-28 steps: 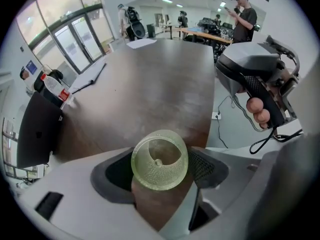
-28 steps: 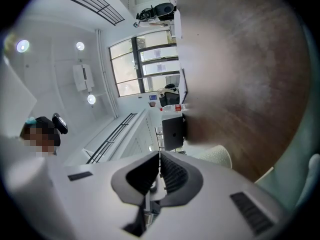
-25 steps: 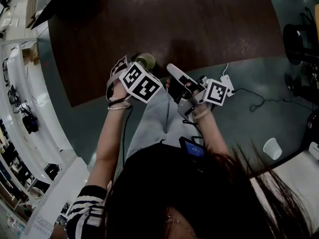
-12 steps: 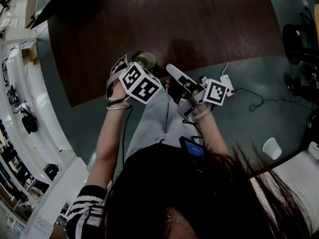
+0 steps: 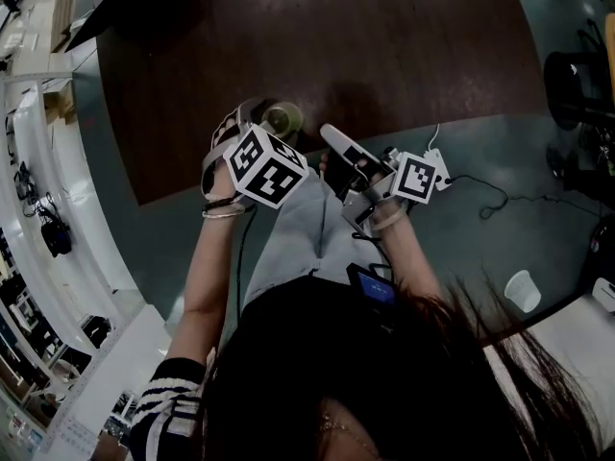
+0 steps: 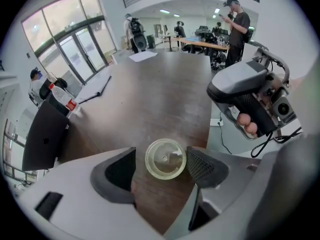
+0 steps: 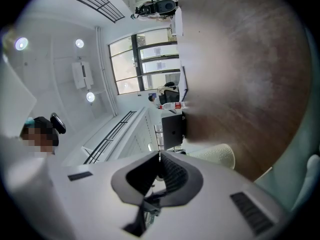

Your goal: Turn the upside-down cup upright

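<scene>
Cup: clear plastic cup [image 6: 165,158], lower centre of the left gripper view. It stands on the table [image 6: 150,94] close to the near edge. In the head view it is left of centre in the upper half.
Cup face: a flat disc with a small centre dimple faces the camera. I read this as the base turned up, so the cup is not yet righted (the clear wall makes this a judgement, not a certainty).
Left gripper [image 6: 161,168]: released, jaws wide apart, pads [image 6: 200,165] flanking the cup. The pad at frame right is just beside the rim and the other is clear of it; I can confirm no contact.
Left pose, why: it points steeply down so the cup falls in the gap, set for a grasp from above across the wall.
Right gripper [image 7: 160,158]: clenched on nothing and held roughly level, off the table's edge at the centre of the head view. Probably parked to keep clear of the left.
Stage: pre-grasp, judged.
Next needs: closing on the wall, a lift, then a wrist roll.
Risk: the thin wall may squash or slip.
</scene>
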Demonstrator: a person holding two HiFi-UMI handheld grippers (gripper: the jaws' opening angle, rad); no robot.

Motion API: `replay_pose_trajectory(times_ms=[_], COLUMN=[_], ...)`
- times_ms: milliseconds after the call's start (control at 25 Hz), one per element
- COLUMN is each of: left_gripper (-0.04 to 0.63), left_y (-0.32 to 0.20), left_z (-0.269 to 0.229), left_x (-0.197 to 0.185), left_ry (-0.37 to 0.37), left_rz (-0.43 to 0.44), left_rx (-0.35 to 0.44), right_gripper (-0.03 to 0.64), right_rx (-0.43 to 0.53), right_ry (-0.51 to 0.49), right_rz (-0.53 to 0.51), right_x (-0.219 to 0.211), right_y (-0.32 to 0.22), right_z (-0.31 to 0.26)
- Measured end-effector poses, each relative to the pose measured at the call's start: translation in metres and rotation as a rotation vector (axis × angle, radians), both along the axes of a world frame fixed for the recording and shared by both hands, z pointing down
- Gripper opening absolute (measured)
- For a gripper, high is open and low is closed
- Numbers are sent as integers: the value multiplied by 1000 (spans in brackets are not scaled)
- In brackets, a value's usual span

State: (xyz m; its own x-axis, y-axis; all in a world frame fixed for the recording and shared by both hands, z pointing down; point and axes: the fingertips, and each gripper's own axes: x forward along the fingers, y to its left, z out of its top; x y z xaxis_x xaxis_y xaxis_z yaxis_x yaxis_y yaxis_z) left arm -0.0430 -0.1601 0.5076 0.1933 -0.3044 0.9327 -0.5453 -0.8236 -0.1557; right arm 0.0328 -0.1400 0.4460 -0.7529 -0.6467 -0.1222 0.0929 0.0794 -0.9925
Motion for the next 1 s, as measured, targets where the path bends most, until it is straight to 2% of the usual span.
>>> replay_pose_trajectory(times_ms=[280,360,400,440,680,840,1000], left_gripper=[327,321,271,251,216,197,153], left_y=[-2,-3,-4,-5,3,17,25], left_z=[-35,-45,-50,-54,-76,-91,-108], left_x=[4,4,3,1,-11,-25,-37], left_ry=[98,122,133,144,227,295,364], left_rz=[-41,-62,-78,-95,-188,-265,-349], left_rx=[56,89,111,131,190,229,297], right_gripper=[21,21,21,21,21,21,21], right_rx=[28,55,75,95,170,225,280], right_ry=[18,60,90,120,203,309,407], right_rz=[-14,-6,-3,-3,16,67,62], right_x=[-4,-2,-1,-1,0,-3,-9], right_y=[-2,-4,-5,-6,-11,-10,-7], right_z=[-7,-11,-13,-16,-34,-46,-56])
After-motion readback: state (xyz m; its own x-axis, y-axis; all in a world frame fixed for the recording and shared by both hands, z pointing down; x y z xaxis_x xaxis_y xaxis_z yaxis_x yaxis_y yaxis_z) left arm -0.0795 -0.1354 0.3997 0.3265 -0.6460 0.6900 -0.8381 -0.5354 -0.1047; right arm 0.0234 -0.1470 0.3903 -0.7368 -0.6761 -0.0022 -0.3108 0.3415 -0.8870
